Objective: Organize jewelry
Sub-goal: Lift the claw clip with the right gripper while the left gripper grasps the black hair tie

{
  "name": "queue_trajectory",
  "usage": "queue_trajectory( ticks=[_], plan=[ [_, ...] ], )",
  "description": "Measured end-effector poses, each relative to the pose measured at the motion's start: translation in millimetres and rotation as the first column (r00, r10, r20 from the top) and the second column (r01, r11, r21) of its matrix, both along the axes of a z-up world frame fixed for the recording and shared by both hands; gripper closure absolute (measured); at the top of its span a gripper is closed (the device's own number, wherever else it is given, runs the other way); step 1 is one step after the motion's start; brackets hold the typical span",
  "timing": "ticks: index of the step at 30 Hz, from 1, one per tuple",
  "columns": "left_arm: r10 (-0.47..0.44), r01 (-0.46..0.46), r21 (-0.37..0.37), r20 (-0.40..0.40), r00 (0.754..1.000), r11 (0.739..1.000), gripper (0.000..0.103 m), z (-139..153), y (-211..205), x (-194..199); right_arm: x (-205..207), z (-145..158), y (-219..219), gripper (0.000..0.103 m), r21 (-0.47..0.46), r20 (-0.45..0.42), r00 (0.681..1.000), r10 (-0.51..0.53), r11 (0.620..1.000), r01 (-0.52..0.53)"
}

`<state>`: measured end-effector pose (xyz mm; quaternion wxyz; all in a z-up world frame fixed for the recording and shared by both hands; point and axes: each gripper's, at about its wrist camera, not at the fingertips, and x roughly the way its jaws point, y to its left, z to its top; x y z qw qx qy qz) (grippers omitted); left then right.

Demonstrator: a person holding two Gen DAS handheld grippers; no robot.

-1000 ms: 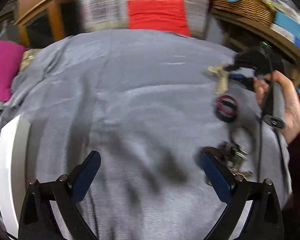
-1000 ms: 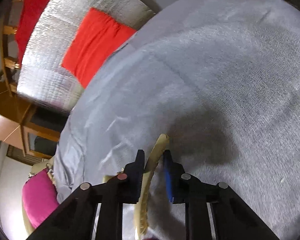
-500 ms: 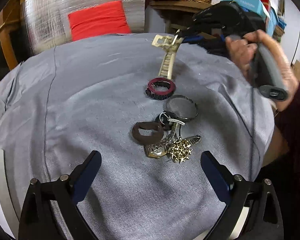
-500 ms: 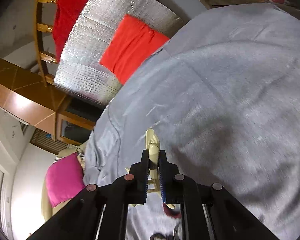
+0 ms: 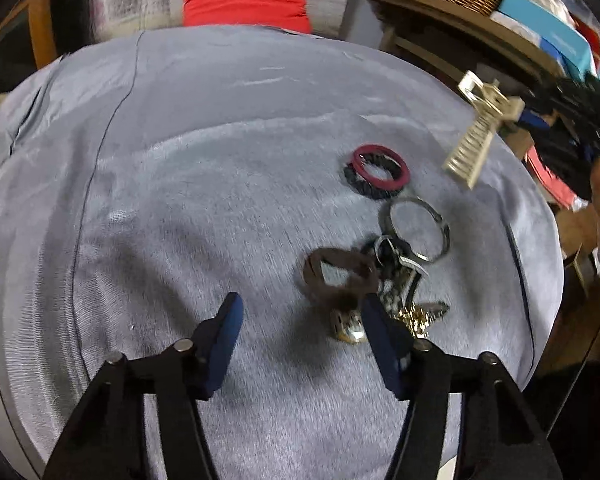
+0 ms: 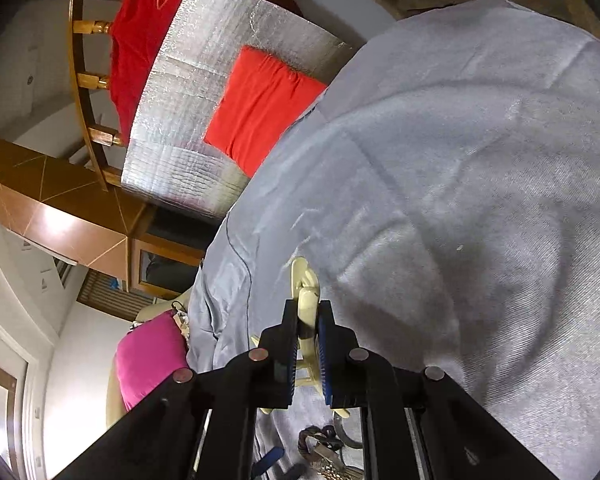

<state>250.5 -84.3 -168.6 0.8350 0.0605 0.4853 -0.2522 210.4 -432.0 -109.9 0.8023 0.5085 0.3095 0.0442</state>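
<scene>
Barely started, by the looks of it. The right hand-held gripper (image 6: 308, 344) is clamped on the cream slatted buckle bracelet (image 5: 480, 128), up off the grey-cloth surface (image 5: 220, 160). The left hand-held gripper (image 5: 300, 332) is closing, nothing between its jaws, beside the tangled pile of bangles and a watch (image 5: 380, 276).

A grey cloth (image 5: 228, 168) with a fine woven grain and one thin dark seam line lies under both tongs. Ahead of the black left tongs (image 5: 300, 332), whose pads are blue, sit a brown band (image 5: 340, 272), a gold-toned watch (image 5: 346, 326), a silver ring (image 5: 418, 226) and a red ring (image 5: 380, 168) over a black one. The right tongs (image 6: 308, 344), black with blue ribbed pads, carry a cream comb (image 5: 478, 130). Beyond the cloth: a red cushion (image 6: 260, 108) on quilted silver foil (image 6: 192, 92), and a magenta cushion (image 6: 148, 360) to the left.
</scene>
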Motion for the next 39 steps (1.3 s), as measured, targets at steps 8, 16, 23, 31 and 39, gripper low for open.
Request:
queue_trajectory(
  ticks=[8,16,23,31,39],
  plan=[
    [0.034,-0.035,-0.014,-0.069,0.997,0.999,0.069,-14,-13,25,6,-4,-2,0.093,0.009,-0.007,1.0,0.023,1.0,-0.023],
    [-0.021,0.022,0.027,-0.021,1.0,0.999,0.093,-15,-34,18,15,-8,7,0.093,0.007,-0.023,0.998,0.056,0.998,-0.056],
    [0.008,-0.008,0.019,-0.003,1.0,1.0,0.094,-8,-29,8,19,-6,23,0.093,0.015,-0.001,0.995,0.098,0.995,-0.098],
    [0.133,-0.132,-0.027,0.074,0.988,0.991,0.094,24,9,3,27,-4,48,0.093,0.036,0.03,0.988,0.151,0.988,-0.152],
    [0.276,-0.27,-0.063,0.143,0.95,0.961,0.094,47,62,-4,44,-3,92,0.093,0.025,0.054,0.972,0.227,0.973,-0.229]
  ],
)
